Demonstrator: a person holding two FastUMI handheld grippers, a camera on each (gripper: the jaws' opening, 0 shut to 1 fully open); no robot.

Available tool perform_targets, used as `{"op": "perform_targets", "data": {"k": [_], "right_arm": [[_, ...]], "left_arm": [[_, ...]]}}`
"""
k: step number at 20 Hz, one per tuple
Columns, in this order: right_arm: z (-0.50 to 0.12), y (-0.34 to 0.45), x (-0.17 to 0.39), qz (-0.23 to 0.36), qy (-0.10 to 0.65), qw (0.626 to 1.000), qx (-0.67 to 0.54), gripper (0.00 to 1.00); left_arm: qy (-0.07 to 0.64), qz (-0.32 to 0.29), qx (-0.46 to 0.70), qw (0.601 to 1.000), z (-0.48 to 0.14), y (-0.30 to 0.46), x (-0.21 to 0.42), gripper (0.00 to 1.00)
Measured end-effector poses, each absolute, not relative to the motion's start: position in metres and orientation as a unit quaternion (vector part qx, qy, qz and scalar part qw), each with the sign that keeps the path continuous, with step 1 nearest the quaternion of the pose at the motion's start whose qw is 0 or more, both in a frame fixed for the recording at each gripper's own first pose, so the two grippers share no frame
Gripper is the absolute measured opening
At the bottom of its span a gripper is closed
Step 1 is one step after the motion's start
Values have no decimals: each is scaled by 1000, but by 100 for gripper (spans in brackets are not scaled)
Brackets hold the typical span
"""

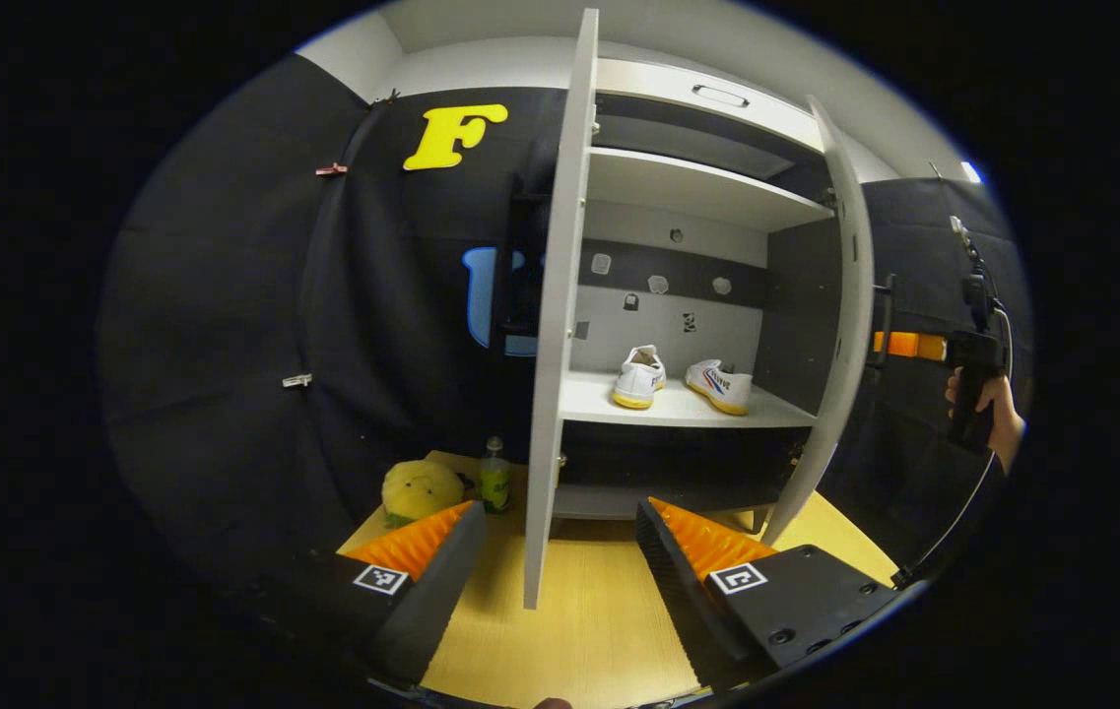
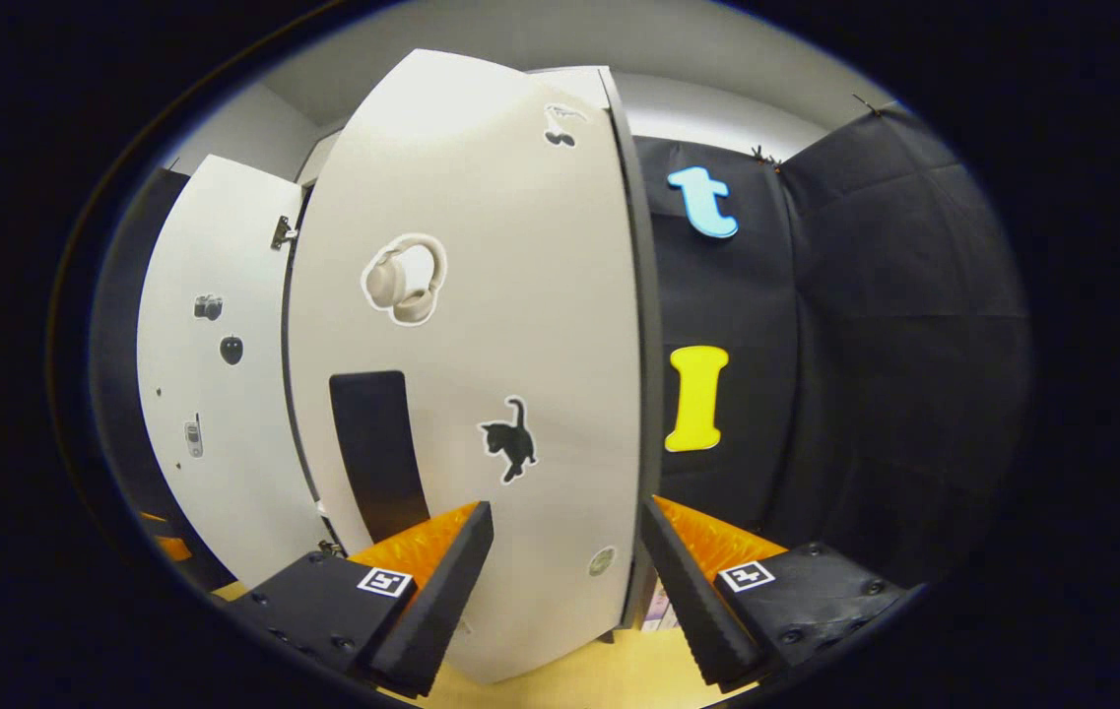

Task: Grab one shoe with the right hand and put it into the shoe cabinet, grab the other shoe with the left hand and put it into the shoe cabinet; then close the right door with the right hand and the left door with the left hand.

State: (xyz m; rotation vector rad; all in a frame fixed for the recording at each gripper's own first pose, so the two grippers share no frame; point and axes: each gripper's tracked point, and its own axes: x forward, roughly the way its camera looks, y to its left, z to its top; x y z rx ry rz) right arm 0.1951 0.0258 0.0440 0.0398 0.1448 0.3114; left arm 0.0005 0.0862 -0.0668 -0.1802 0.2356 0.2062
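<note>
Two white shoes, one [image 1: 639, 377] on the left and one [image 1: 719, 385] on the right, stand on the middle shelf [image 1: 678, 406] of the white shoe cabinet. Both doors hang open: the left door [image 1: 557, 325] edge-on in front of my left gripper [image 1: 561, 532], the right door [image 1: 840, 325] swung out. My left gripper is open with nothing in it, a little back from the cabinet. In the right gripper view, my right gripper [image 2: 566, 537] is open, close against the outer face of the right door [image 2: 481, 374] with its stickers and dark handle [image 2: 377, 448]. The left door [image 2: 210, 374] stands beyond.
A yellow plush toy [image 1: 419, 489] and a small green bottle [image 1: 494, 476] sit on the wooden table [image 1: 569, 630] left of the cabinet. A hand [image 1: 988, 404] holding the other gripper shows at far right, behind the right door. Black cloth walls surround the booth.
</note>
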Motion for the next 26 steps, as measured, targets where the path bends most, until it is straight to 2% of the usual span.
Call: {"op": "perform_targets", "data": {"k": [6, 15, 26], "right_arm": [[26, 71, 170, 184, 72, 980, -11, 98], [-27, 52, 121, 161, 147, 976, 27, 98], [-52, 10, 54, 80, 177, 980, 44, 98]], "left_arm": [[109, 145, -95, 979, -64, 121, -12, 95], [94, 189, -56, 976, -29, 201, 15, 95], [52, 112, -64, 990, 24, 245, 94, 95]]}}
